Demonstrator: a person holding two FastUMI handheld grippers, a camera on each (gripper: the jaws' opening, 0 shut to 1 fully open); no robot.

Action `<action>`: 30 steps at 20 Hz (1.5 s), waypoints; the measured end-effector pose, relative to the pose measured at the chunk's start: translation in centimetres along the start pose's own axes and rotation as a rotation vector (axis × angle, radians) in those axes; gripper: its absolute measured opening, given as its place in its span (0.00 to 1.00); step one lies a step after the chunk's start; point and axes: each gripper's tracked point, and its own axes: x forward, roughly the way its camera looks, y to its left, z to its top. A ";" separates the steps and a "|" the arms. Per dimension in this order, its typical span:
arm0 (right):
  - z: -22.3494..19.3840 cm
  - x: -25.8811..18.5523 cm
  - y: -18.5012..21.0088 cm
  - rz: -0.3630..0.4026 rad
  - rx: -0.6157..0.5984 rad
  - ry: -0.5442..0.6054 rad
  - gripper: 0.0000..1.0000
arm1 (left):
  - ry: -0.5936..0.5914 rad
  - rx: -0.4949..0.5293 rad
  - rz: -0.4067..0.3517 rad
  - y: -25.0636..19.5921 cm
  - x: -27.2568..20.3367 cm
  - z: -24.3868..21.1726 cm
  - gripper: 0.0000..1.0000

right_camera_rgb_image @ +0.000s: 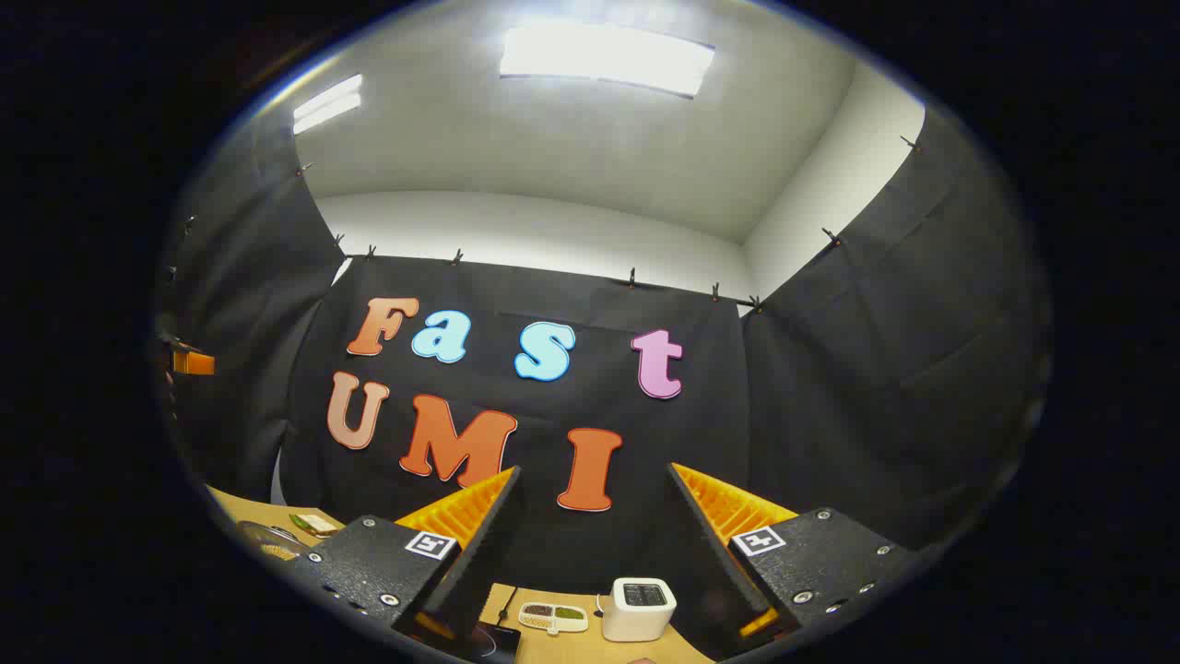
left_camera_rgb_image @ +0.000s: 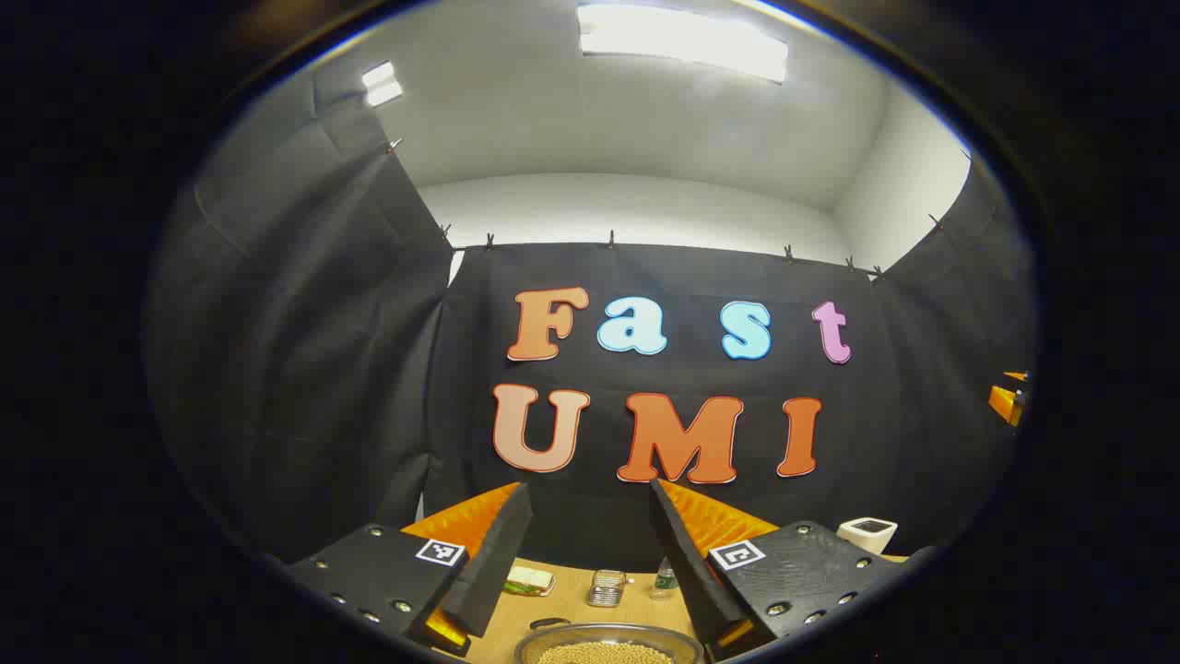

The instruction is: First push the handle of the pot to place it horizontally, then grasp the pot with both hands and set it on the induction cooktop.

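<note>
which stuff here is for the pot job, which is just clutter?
For the job:
- pot, holding pale grains, at the bottom of the left gripper view
- left gripper, open
- right gripper, open

Just lying about:
- metal tin
- small bottle
- white box
- divided dish

One pot (left_camera_rgb_image: pixel 608 643) – one toaster (right_camera_rgb_image: pixel 639 609), two ceiling lights (right_camera_rgb_image: pixel 606 57)

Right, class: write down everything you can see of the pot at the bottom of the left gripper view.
The pot looks like shiny metal, round and open-topped, with no lid visible. Small tan grains fill it nearly to the rim. A dark curved piece, perhaps its handle, lies at its upper left. It sits upright on the wooden table, cut off by the picture's lower edge, below the open left gripper, which is not touching it.
</note>
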 end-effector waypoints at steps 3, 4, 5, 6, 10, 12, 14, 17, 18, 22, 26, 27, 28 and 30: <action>-0.3 -0.1 0.5 0.010 0.007 0.004 0.93 | 0.001 -0.005 0.000 0.2 -0.4 -0.1 0.81; -0.3 -0.1 0.7 0.015 0.008 0.004 0.94 | 0.001 -0.003 0.002 0.5 -0.5 0.1 0.80; -0.3 -0.1 0.9 0.017 0.009 0.002 0.96 | 0.001 0.000 0.004 0.7 -0.6 0.1 0.80; -0.3 0.1 1.0 0.019 0.009 -0.001 0.93 | 0.001 0.004 0.005 0.8 -0.8 0.0 0.80; -0.6 0.3 2.1 0.031 0.012 0.003 0.96 | 0.002 0.015 0.004 1.5 -1.4 -0.2 0.80; -0.7 0.5 2.7 0.040 0.008 0.009 0.93 | 0.008 0.019 -0.002 1.7 -1.4 -0.5 0.80; -0.7 0.4 3.0 0.043 0.005 0.011 0.96 | 0.011 0.026 0.001 2.1 -1.6 -0.4 0.80; -0.5 0.3 3.4 0.042 0.003 0.011 0.93 | -0.010 0.029 -0.003 2.5 -1.9 0.0 0.81; -0.5 0.2 3.5 0.041 -0.002 0.012 0.93 | -0.021 0.025 -0.009 2.5 -2.0 0.1 0.80; -0.6 -0.5 3.0 0.027 -0.025 0.013 0.93 | -0.021 0.018 -0.041 2.2 -2.2 -0.1 0.80; -1.0 -1.1 2.2 0.012 -0.027 0.024 0.94 | 0.037 0.023 -0.099 0.2 -1.9 -1.7 0.81; -1.2 -1.2 1.9 0.012 -0.022 0.029 0.94 | 0.054 0.022 -0.123 -0.5 -1.8 -2.1 0.82; -1.3 -1.3 1.8 0.012 -0.018 0.035 0.94 | 0.070 0.022 -0.141 -1.1 -1.8 -2.6 0.82; -1.8 -1.6 1.5 0.013 -0.009 0.045 0.97 | 0.119 0.040 -0.172 -2.1 -1.7 -3.9 0.68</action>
